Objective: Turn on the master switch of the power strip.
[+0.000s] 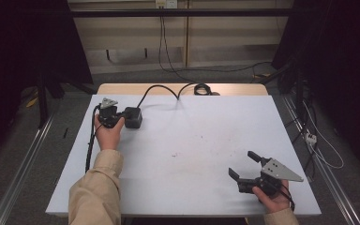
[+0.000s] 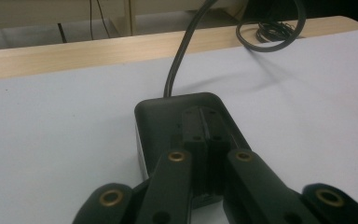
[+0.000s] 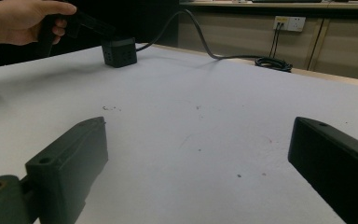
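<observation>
Here your left hand-held gripper [image 2: 204, 154] rests closed on the black box [image 2: 168, 126] at ten o'clock; your right hand-held gripper [image 1: 244, 165], at five o'clock, stands open above the surface [image 1: 192, 140].

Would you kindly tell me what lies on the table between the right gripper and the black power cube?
Nothing but bare white tabletop with a few small specks lies between the right gripper and the black power cube; the high view and right gripper view both show it.

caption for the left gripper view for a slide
Shut left tool resting over a black power cube, its cable trailing across the white table.
</observation>
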